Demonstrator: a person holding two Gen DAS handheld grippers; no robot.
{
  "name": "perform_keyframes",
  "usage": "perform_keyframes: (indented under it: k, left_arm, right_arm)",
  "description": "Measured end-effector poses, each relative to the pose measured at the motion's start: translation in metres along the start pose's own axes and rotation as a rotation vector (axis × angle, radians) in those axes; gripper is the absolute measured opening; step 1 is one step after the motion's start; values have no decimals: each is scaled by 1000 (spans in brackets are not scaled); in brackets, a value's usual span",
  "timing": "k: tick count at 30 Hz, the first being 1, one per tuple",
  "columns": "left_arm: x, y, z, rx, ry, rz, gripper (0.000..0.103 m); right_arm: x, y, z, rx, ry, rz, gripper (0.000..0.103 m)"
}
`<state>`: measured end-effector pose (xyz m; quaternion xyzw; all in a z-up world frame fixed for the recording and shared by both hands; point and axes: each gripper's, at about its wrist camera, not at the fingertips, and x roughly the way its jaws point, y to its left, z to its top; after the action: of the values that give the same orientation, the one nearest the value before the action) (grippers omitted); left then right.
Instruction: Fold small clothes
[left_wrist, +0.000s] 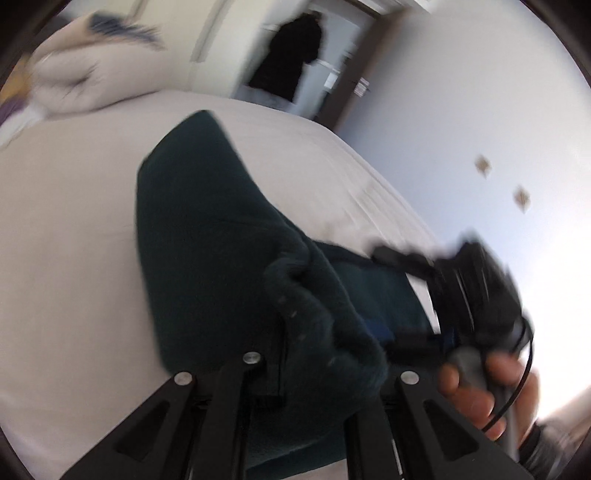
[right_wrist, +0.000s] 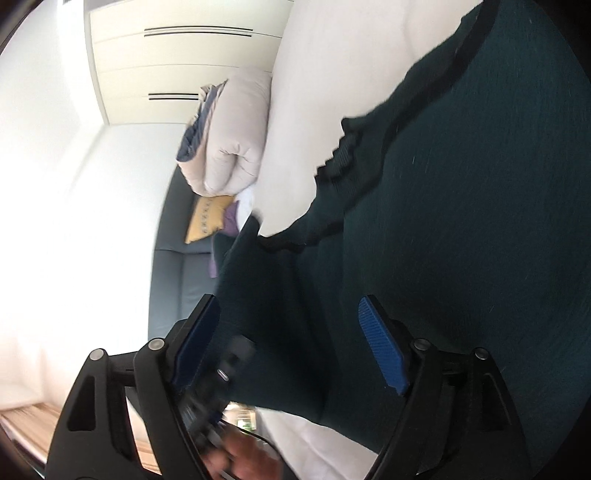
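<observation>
White-sheeted bed (left_wrist: 66, 236); your left gripper (left_wrist: 295, 354) pinches the dark green knitted garment (left_wrist: 207, 229), which lies between your right gripper's (right_wrist: 291, 343) spread fingers.

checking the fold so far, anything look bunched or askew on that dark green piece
Yes: the dark green garment lies crooked on the white bed, one edge bunched into a thick roll at the shut left gripper. The right gripper is open.

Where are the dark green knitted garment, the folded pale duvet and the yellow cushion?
dark green knitted garment (right_wrist: 461, 206), right wrist view, on its broad flat body.
folded pale duvet (right_wrist: 236, 133), right wrist view, on the rolled outer fold.
yellow cushion (right_wrist: 207, 218), right wrist view, on its front face.
</observation>
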<state>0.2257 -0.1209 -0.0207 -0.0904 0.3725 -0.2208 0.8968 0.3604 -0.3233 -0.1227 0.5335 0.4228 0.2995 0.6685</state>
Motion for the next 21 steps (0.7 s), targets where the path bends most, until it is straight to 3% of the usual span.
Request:
perform_keyframes:
  k: [1, 4, 7, 15, 17, 19, 21]
  left_arm:
    - [14, -19, -10, 59, 22, 2, 7]
    - [38, -38, -34, 85, 77, -10, 7]
    - [41, -42, -46, 119, 69, 18, 7]
    - [27, -42, -51, 158, 47, 9, 7]
    - [26, -41, -53, 152, 49, 3, 7]
    - [29, -42, -49, 149, 50, -5, 7]
    - [27, -40, -49, 149, 52, -12, 7]
  right_arm:
    - [-1, -2, -2, 7, 14, 9, 78]
    - [1, -18, 14, 53, 35, 19, 78]
    - [2, -24, 24, 54, 50, 45, 78]
    - [33, 1, 50, -48, 51, -63, 77]
    - [42, 8, 55, -90, 66, -119, 68]
    - [48, 10, 59, -116, 73, -171, 37]
    - [50, 6, 63, -119, 60, -222, 19]
